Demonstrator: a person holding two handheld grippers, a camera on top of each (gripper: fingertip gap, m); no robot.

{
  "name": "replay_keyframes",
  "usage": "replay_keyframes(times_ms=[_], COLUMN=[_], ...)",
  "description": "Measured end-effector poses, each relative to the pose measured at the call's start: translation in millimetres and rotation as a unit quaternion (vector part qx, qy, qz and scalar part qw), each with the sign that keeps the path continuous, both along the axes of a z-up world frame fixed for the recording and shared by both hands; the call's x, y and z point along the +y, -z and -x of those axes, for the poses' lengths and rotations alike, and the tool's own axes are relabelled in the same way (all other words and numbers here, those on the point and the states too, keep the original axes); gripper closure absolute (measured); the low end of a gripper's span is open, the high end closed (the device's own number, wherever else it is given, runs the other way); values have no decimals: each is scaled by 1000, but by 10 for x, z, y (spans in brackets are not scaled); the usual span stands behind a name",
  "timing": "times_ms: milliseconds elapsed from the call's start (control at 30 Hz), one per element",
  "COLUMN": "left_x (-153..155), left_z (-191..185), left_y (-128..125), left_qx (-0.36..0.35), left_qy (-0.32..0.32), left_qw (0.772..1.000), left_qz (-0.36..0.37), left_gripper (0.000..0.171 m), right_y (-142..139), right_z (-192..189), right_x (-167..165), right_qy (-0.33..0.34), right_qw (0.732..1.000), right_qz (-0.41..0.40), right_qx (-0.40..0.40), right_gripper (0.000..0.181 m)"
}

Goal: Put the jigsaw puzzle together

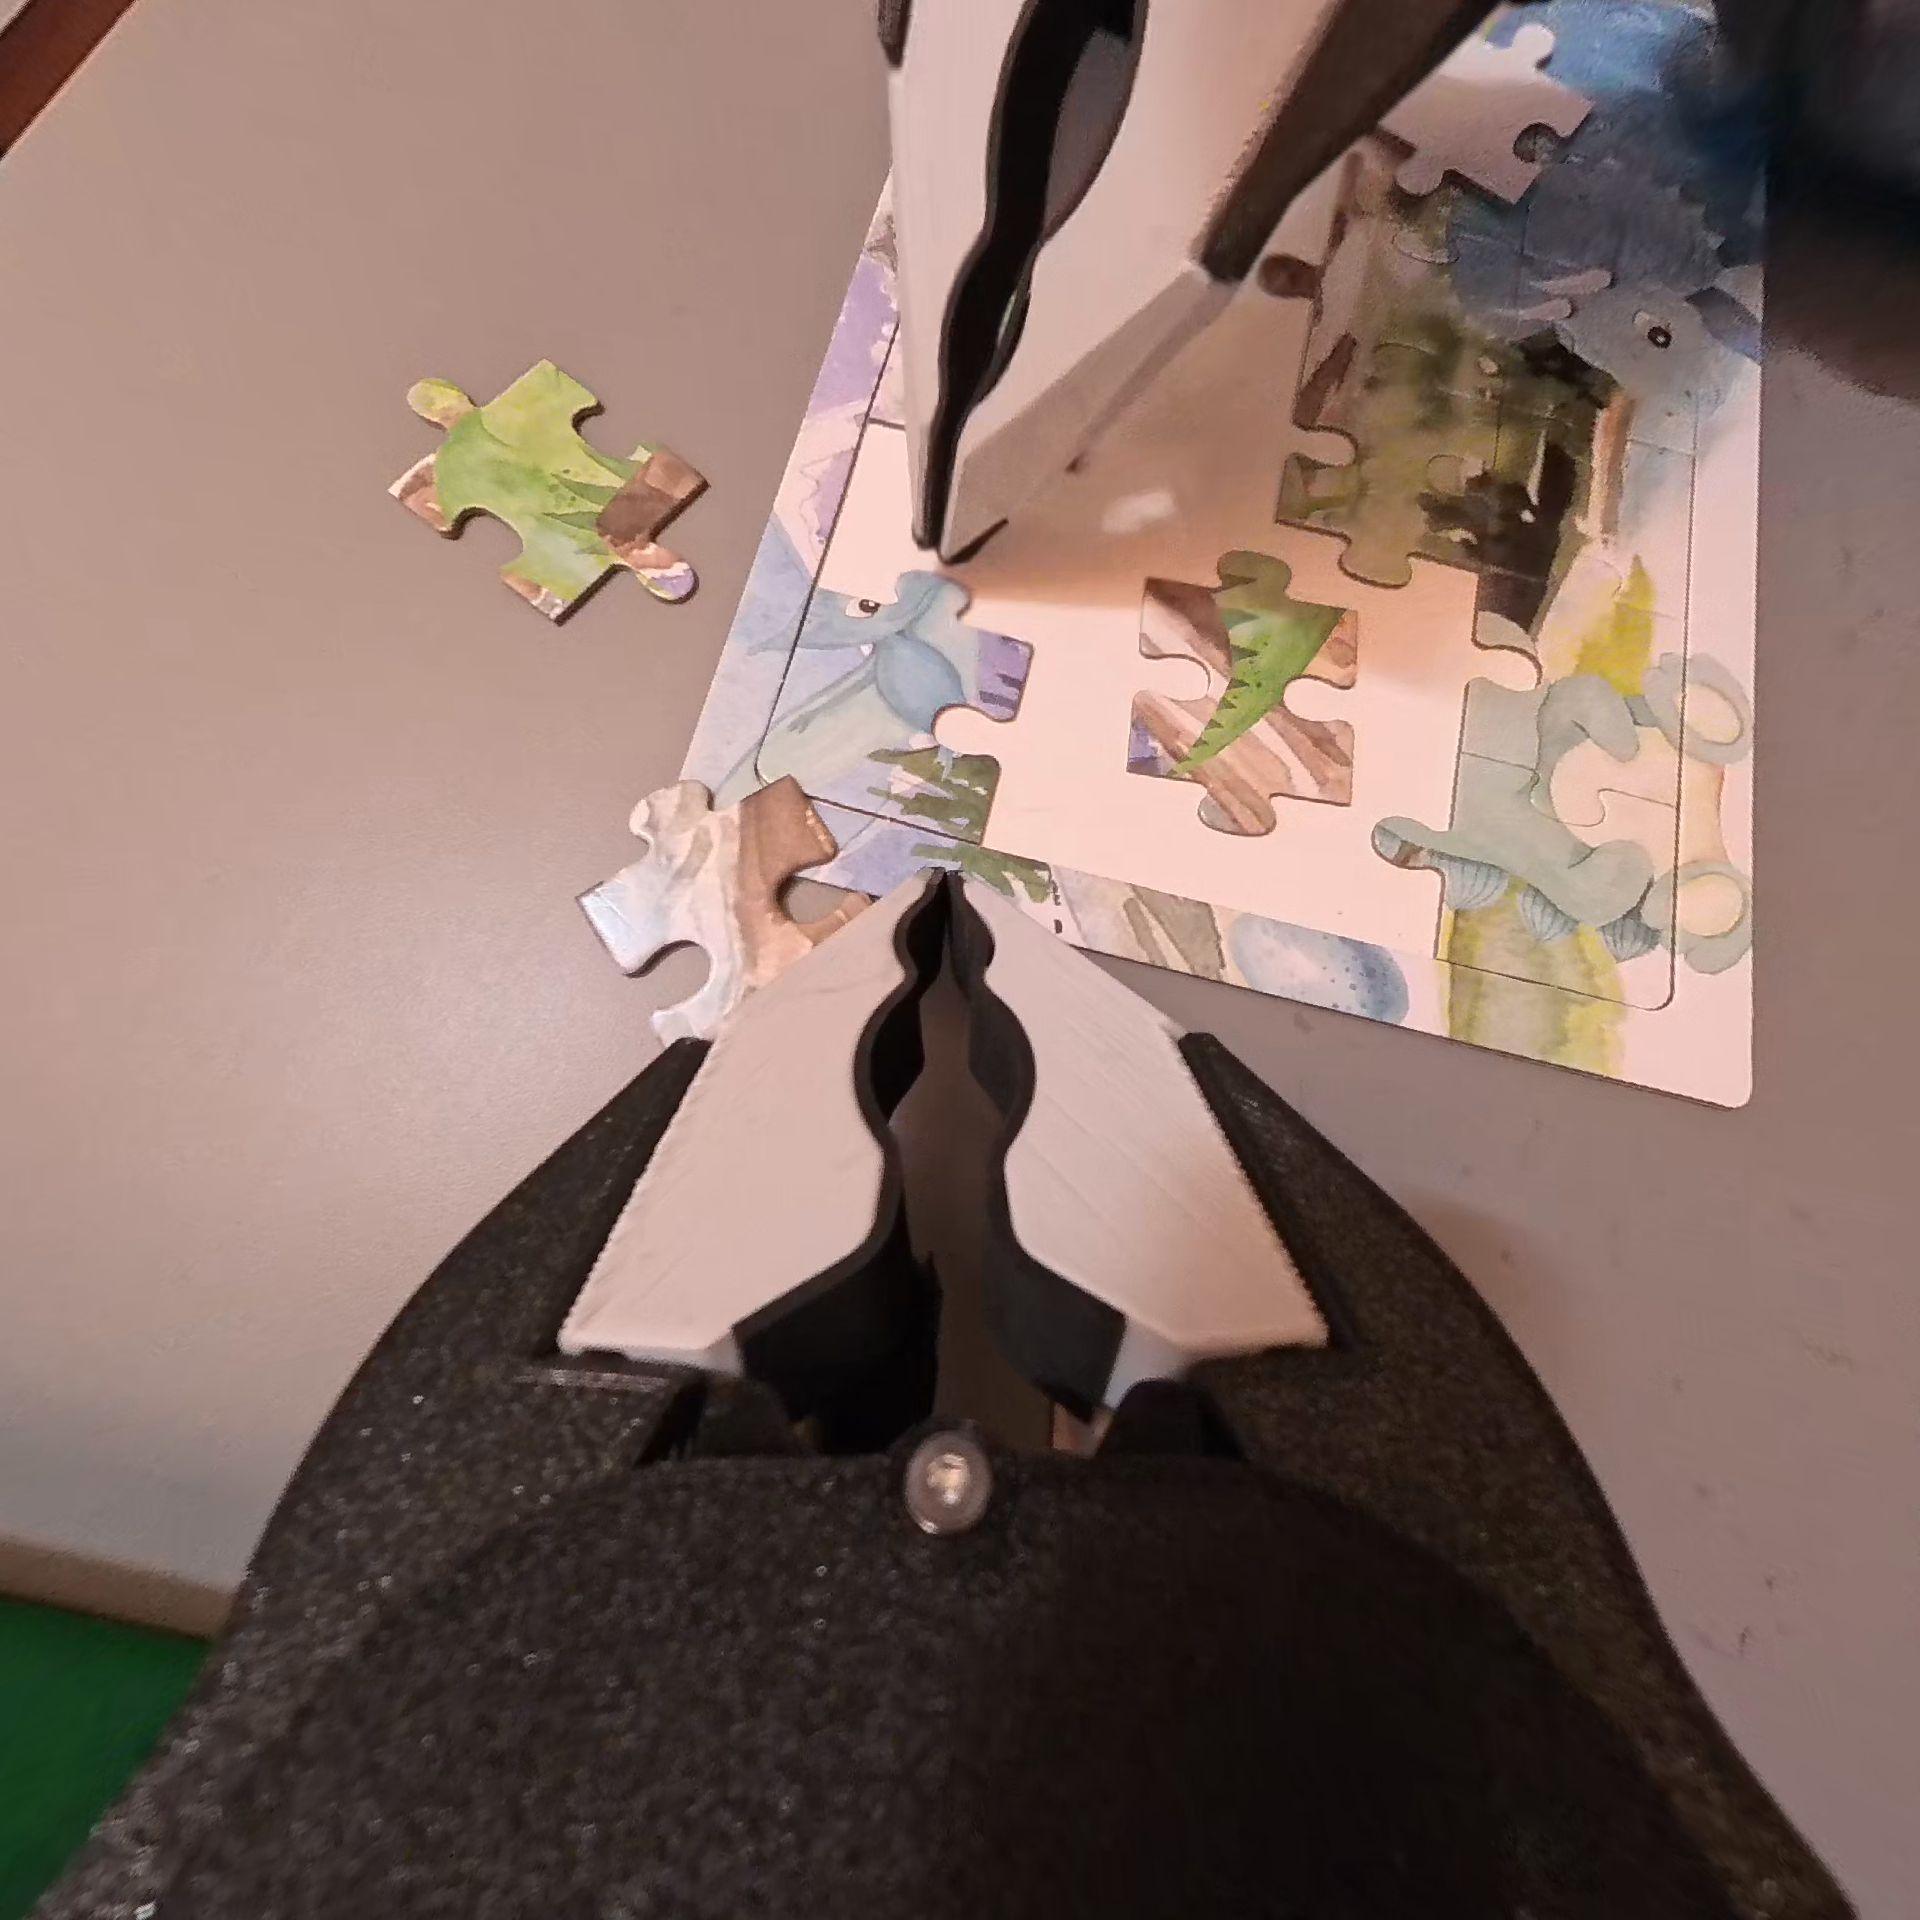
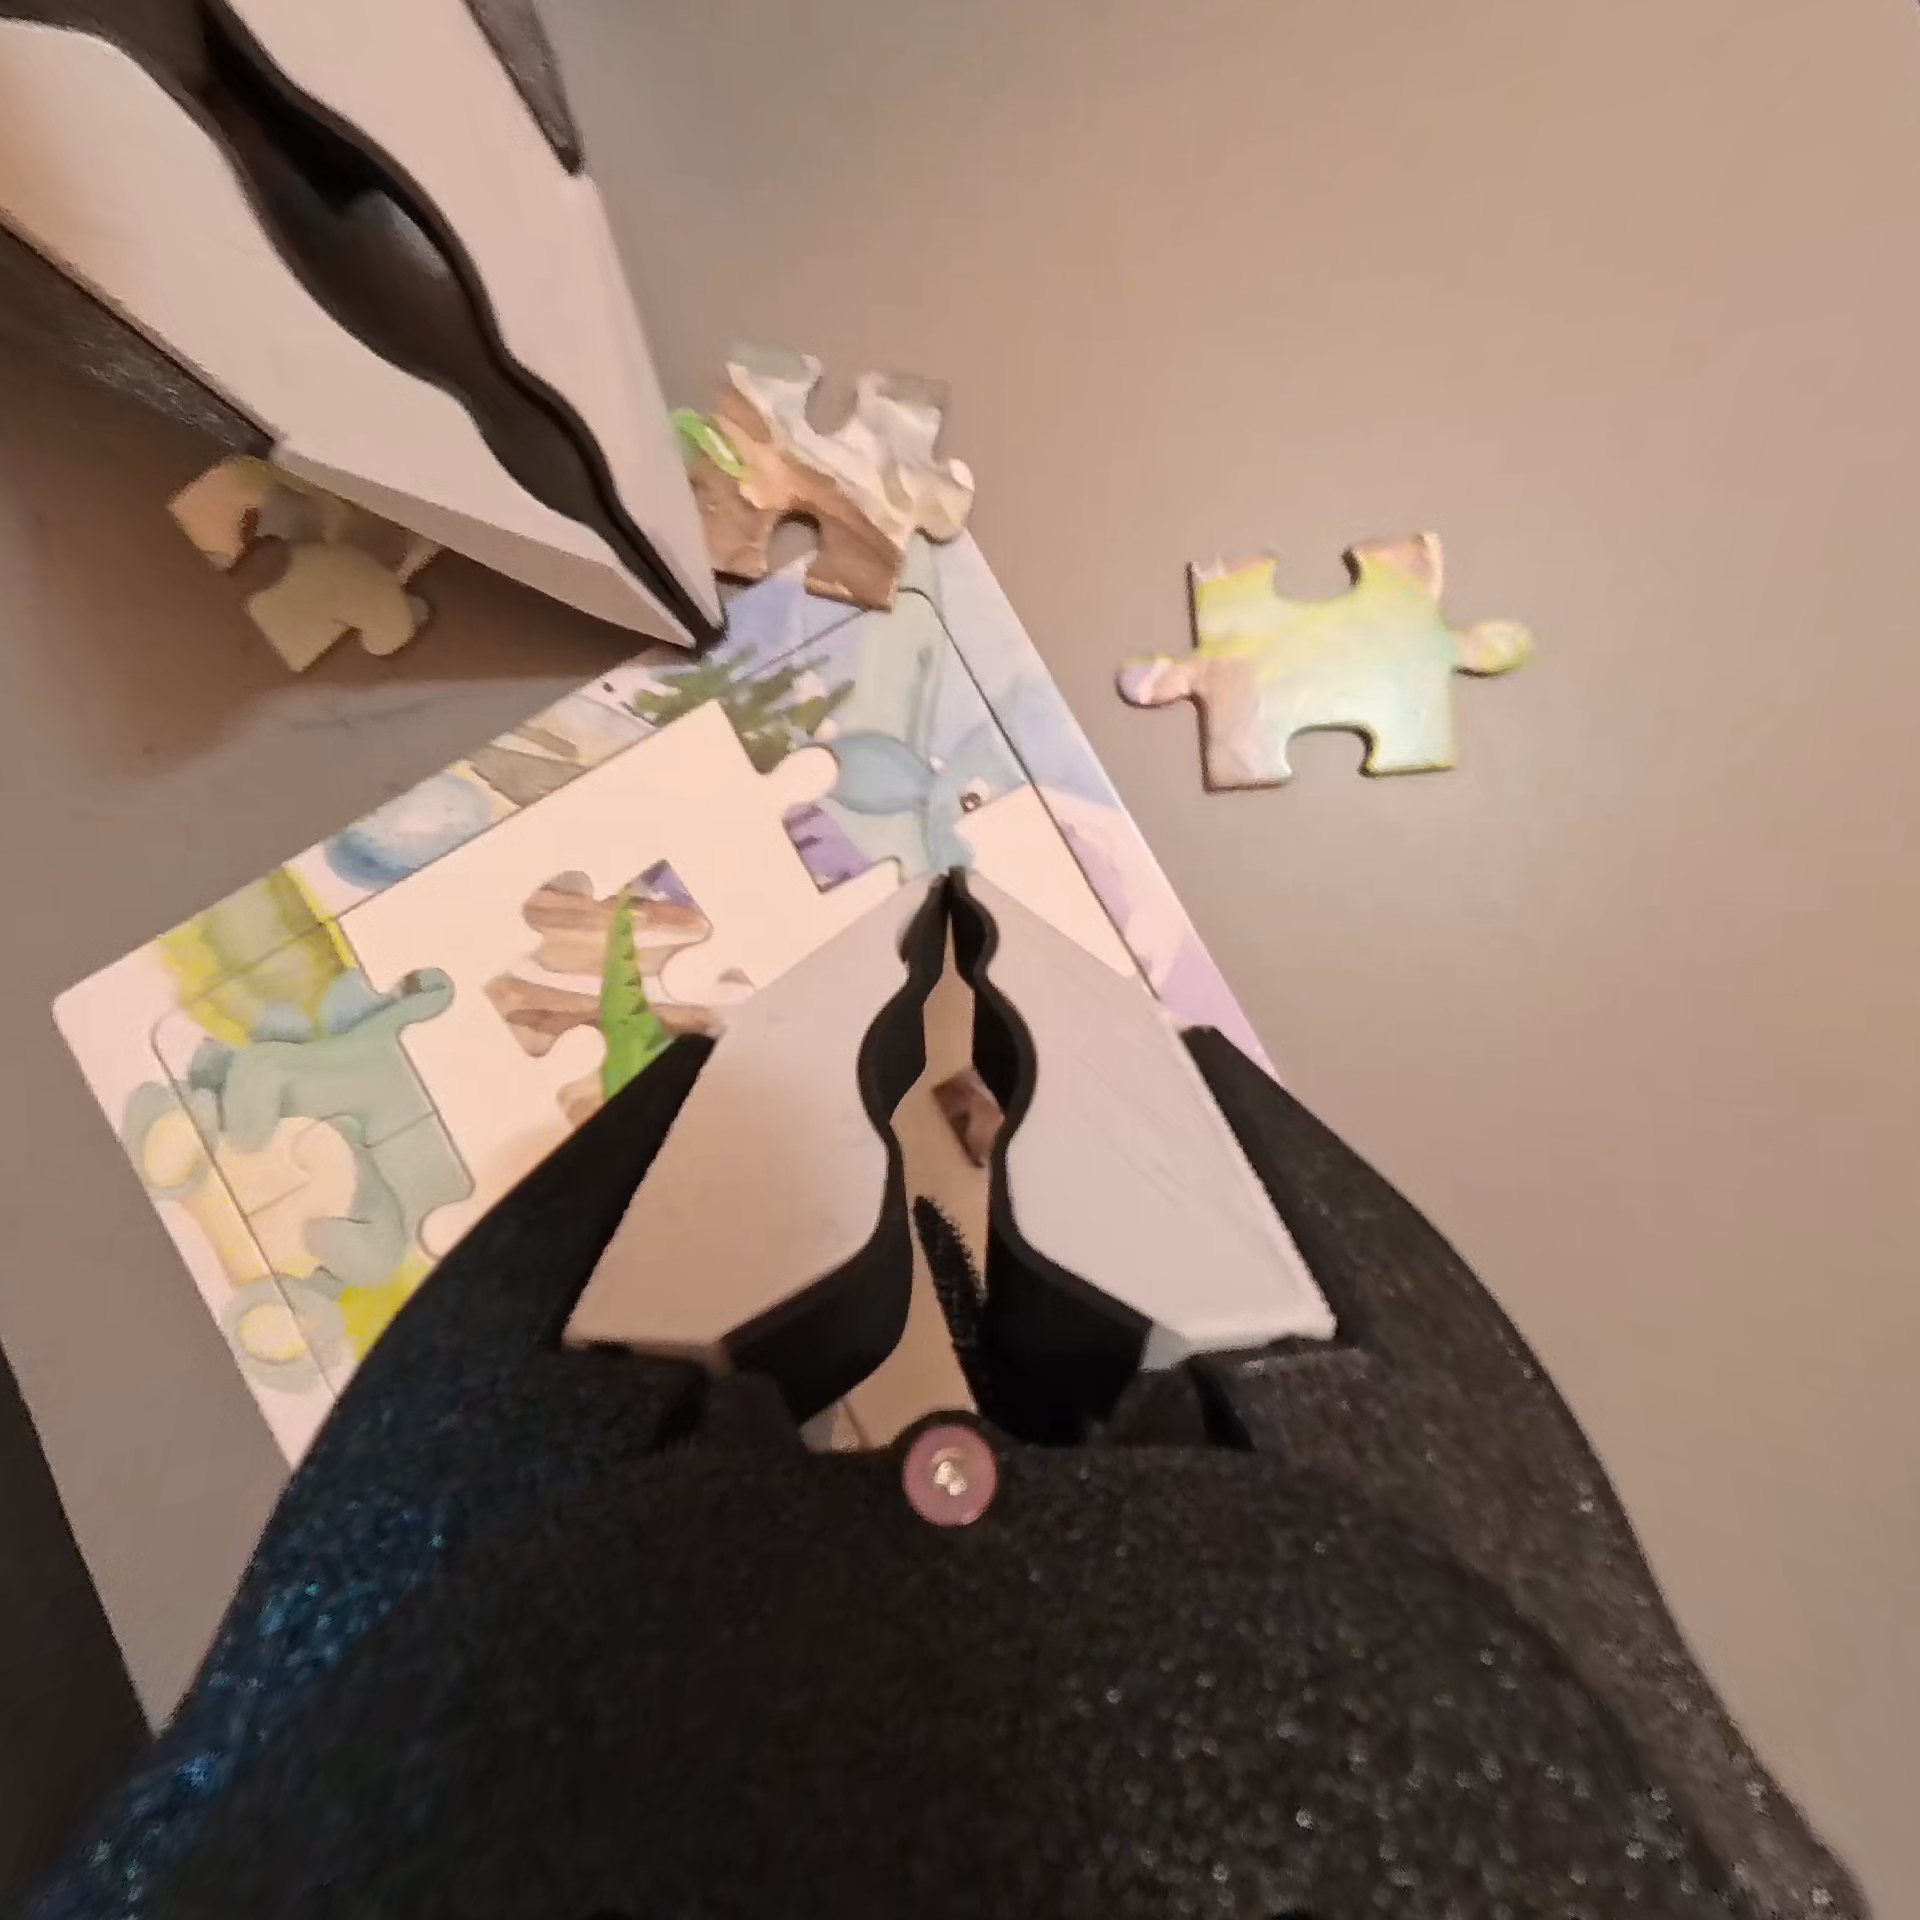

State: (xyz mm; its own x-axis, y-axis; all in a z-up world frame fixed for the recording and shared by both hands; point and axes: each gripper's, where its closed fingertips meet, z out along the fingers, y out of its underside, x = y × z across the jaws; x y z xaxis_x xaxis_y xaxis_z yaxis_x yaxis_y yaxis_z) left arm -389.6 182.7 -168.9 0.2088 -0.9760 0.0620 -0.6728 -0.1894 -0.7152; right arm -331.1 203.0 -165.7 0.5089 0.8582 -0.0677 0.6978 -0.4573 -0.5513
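puzzle about half done, both grippers with jaws together and empty.

the puzzle tray (image 1: 1704,1049) lies on the grey table (image 1: 260,935); pieces along its far and right side are in, also a blue corner piece (image 1: 883,707), while a green-tail piece (image 1: 1242,707) lies loose in the white middle. the left gripper (image 1: 945,883) tips rest at the tray's near edge, the right gripper (image 2: 948,883) tips on the bare white area. left to place: a green piece (image 1: 551,494), a brown-white piece (image 1: 717,904) overlapping the tray corner, a pale piece (image 2: 312,582).
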Motion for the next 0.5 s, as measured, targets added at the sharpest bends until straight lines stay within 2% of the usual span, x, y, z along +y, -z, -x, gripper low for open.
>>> replay_keyframes(times_ms=[333,500], left_x=[-2,-60], left_z=[9,28], left_y=[0,-24], left_qx=[-1,6], left_qy=[0,13], left_qw=[1000,1000], left_qz=[4,14], left_gripper=[171,171], right_y=[17,-111], right_z=[9,36], right_x=[96,-65], right_qy=[14,7], right_qw=[1000,1000], right_qz=[-22,-27], right_qx=[-12,4], right_gripper=[181,181])
